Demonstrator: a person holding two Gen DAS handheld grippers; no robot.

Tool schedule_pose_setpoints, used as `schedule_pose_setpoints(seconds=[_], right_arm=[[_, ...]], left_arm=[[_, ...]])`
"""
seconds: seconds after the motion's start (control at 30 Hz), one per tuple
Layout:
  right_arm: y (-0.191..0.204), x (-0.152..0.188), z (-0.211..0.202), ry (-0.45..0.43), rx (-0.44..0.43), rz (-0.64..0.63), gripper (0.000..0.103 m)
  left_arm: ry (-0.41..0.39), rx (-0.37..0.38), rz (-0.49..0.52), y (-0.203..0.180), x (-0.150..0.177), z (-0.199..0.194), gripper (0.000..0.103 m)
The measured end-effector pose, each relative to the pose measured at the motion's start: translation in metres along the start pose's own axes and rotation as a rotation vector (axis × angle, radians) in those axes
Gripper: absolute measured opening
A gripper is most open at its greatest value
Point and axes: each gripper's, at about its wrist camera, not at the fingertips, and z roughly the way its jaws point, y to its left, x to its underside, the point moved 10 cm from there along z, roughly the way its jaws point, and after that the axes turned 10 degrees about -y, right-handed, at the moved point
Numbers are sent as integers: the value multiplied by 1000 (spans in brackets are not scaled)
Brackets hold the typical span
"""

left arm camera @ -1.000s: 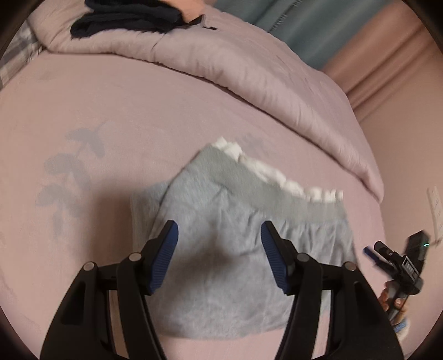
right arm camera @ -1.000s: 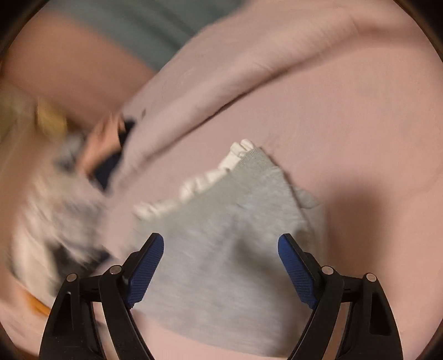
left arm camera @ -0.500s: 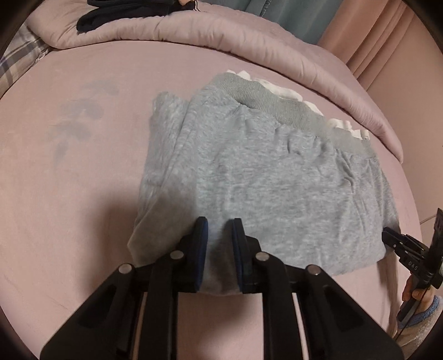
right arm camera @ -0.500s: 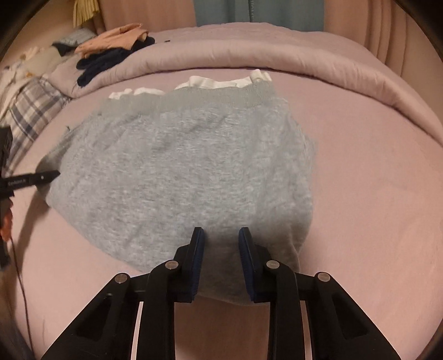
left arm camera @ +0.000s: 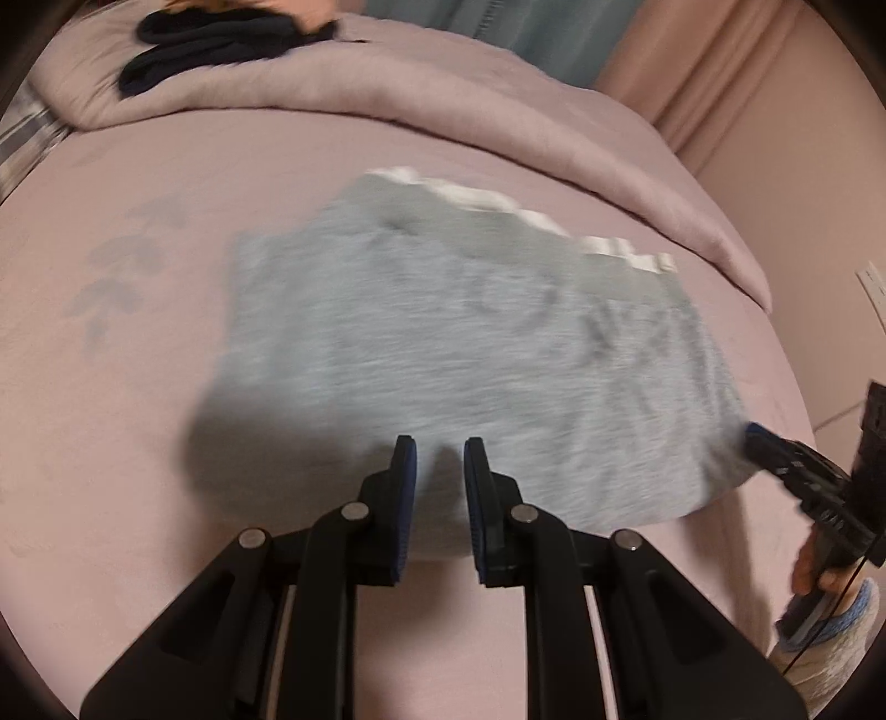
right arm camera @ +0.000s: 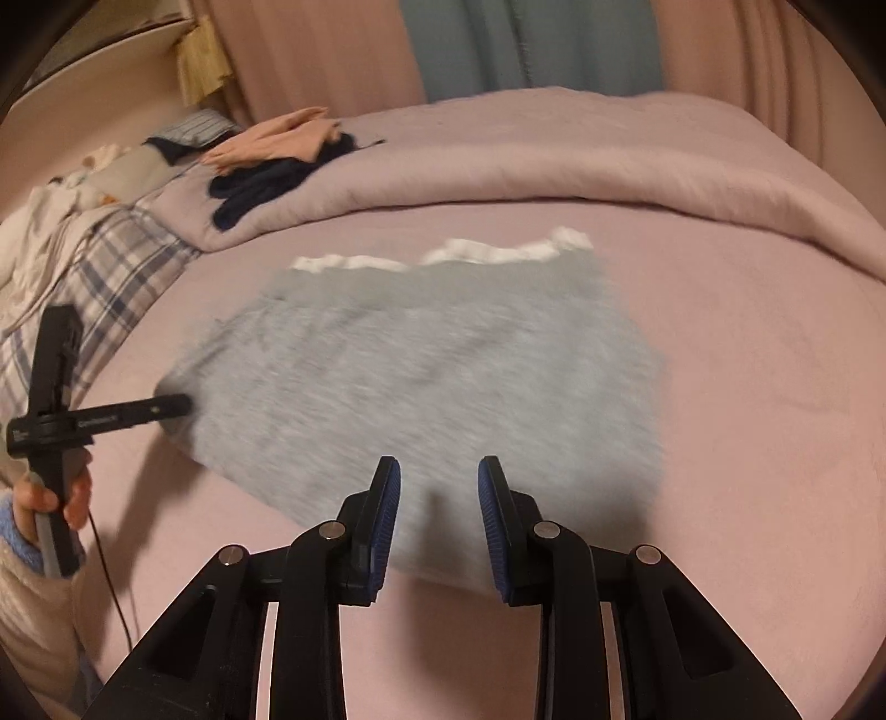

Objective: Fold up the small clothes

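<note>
A grey garment with a white frilled edge [left arm camera: 443, 354] lies folded on the pink bed sheet [left arm camera: 111, 443]; it also shows in the right wrist view [right arm camera: 421, 376]. My left gripper [left arm camera: 440, 454] is closed on the garment's near hem, with a narrow gap between the pads where the cloth sits. My right gripper [right arm camera: 437, 476] holds the near hem on the other side, its jaws a little wider apart. Each gripper shows in the other's view at the garment's corner: the right one [left arm camera: 797, 471], the left one [right arm camera: 111, 415]. The cloth is motion-blurred.
A rolled pink duvet [right arm camera: 554, 171] runs along the far side of the bed. Dark and peach clothes [right arm camera: 277, 160] lie piled on it at the left. A plaid sheet [right arm camera: 99, 277] and curtains [right arm camera: 526, 44] lie beyond.
One second ago both grippers hung open above the garment. They then dropped and closed on its near hem. Now they pull back with it, and the right jaws have widened slightly.
</note>
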Motion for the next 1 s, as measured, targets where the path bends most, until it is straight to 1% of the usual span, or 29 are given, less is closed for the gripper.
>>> schedule_pose_setpoints(seconds=[0.07,0.13,0.2,0.23,0.27,0.3,0.33,0.4,0.47,0.53,0.6,0.7,0.77,0.87,0.97,1.0], right_arm=[[24,-2,16,5,-25,-42,29],[42,2,28,14,-48,-66,29],[56,11,41,42,-56,-93,29],[62,21,49,71,-58,-110,29],[64,28,52,94,-56,-119,29],[64,40,58,132,-48,-131,29],[63,46,61,147,-42,-139,29],[62,47,58,131,-55,-125,29],[59,44,53,154,-87,-58,29],[55,39,42,152,-101,-32,29],[43,27,26,107,-74,-22,30],[20,15,8,46,-29,22,32],[2,10,2,19,8,55,32],[-21,13,2,14,67,92,32],[-41,33,8,51,115,132,32],[-45,40,10,68,124,139,32]], left_arm=[[-2,20,26,-19,2,9,17],[13,35,33,-30,8,17,17],[48,23,41,-35,22,30,17],[63,14,45,-34,30,34,17],[69,14,41,-33,35,36,17],[66,27,25,-31,39,37,16],[60,43,9,-29,40,36,16],[68,65,-23,-27,40,33,16],[69,75,-45,-23,38,25,17],[39,67,-56,-18,33,13,17],[4,51,-72,-7,27,-1,18],[-50,6,-100,14,15,-16,19],[-67,-12,-134,32,10,-23,20],[-54,-53,-172,54,15,-23,21],[-4,-80,-188,68,33,-19,20],[10,-71,-202,72,39,-17,20]])
